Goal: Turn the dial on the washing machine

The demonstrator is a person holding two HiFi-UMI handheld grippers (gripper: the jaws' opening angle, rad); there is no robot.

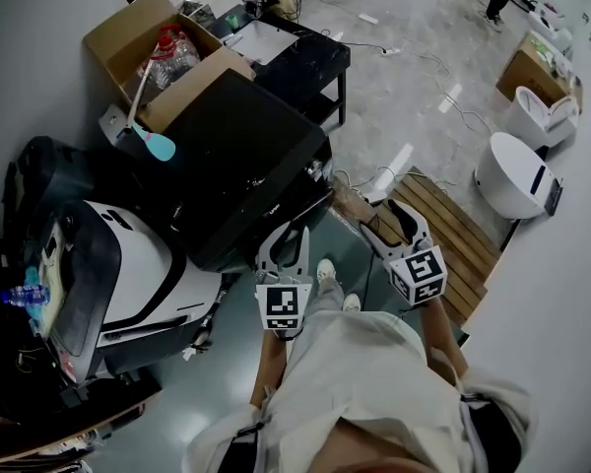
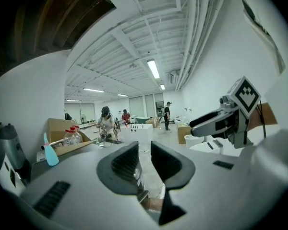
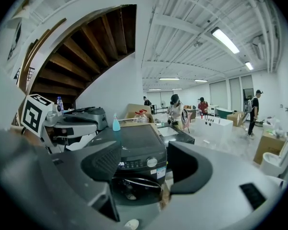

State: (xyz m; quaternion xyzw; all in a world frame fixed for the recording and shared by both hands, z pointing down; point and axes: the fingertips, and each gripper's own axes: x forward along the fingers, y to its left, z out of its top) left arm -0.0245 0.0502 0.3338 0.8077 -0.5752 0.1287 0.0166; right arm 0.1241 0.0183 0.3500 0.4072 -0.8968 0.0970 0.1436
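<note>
**A:** Two claws are up. Does either have hold of anything?

**B:** No. The left gripper [image 2: 145, 150] has its jaws a narrow gap apart, and only floor [image 2: 156, 183] shows through the gap. The right gripper [image 3: 144, 163] stands wider, about half open, and its pads press on nothing.

**A:** Where is the washing machine?

**B:** In the head view, the washing machine [image 1: 246, 151] is the black box ahead of the person and to their left. Both grippers are held out near its front corner, with the left gripper [image 1: 292, 236] nearer to it than the right gripper [image 1: 394, 225]. I cannot tell from there whether either touches it.

**A:** And the dial?

**B:** In the right gripper view, the washing machine [image 3: 134, 143] sits framed between the jaws but well beyond them. The dial [image 3: 152, 162] is a round silver knob on the front panel, just right of the lit display [image 3: 129, 164]. Neither claw is on it.

**A:** What is on top of the machine?

**B:** A blue spray bottle [image 3: 115, 124] stands at the far edge, with a cardboard box [image 3: 137, 111] behind it.
</note>
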